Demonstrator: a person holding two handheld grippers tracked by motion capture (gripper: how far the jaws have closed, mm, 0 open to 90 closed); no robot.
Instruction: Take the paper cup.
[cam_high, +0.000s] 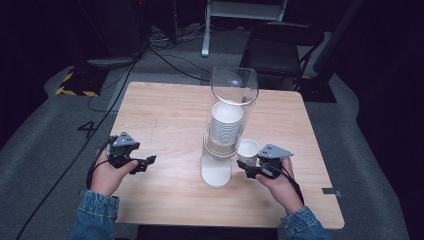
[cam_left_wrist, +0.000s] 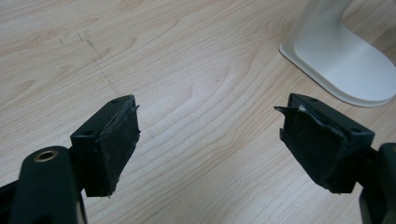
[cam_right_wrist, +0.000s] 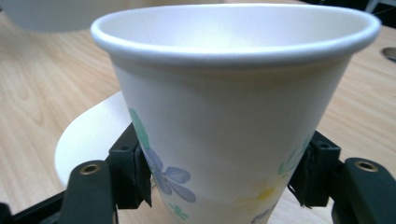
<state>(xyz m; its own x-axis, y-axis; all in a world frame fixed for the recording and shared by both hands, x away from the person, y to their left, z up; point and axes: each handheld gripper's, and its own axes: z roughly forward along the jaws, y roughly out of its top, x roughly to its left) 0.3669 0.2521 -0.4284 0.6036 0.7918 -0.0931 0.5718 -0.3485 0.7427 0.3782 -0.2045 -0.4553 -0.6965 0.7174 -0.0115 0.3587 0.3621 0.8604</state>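
Observation:
A white paper cup (cam_high: 247, 150) with a flower print stands upright between the jaws of my right gripper (cam_high: 248, 168), just right of the dispenser. In the right gripper view both pads press on the cup (cam_right_wrist: 233, 112) low on its sides, so this gripper (cam_right_wrist: 219, 186) is shut on it. A clear tube dispenser (cam_high: 231, 107) at the table's middle holds a stack of white cups (cam_high: 225, 125) above a white base (cam_high: 216, 172). My left gripper (cam_high: 145, 164) hovers low over the table's left part, open, with only bare wood between its pads (cam_left_wrist: 114, 144).
The wooden table (cam_high: 165, 115) has free room on its left and far side. The dispenser's white base (cam_left_wrist: 343, 56) lies ahead and right of the left gripper. A black chair (cam_high: 280, 47) and cables sit on the floor beyond the table.

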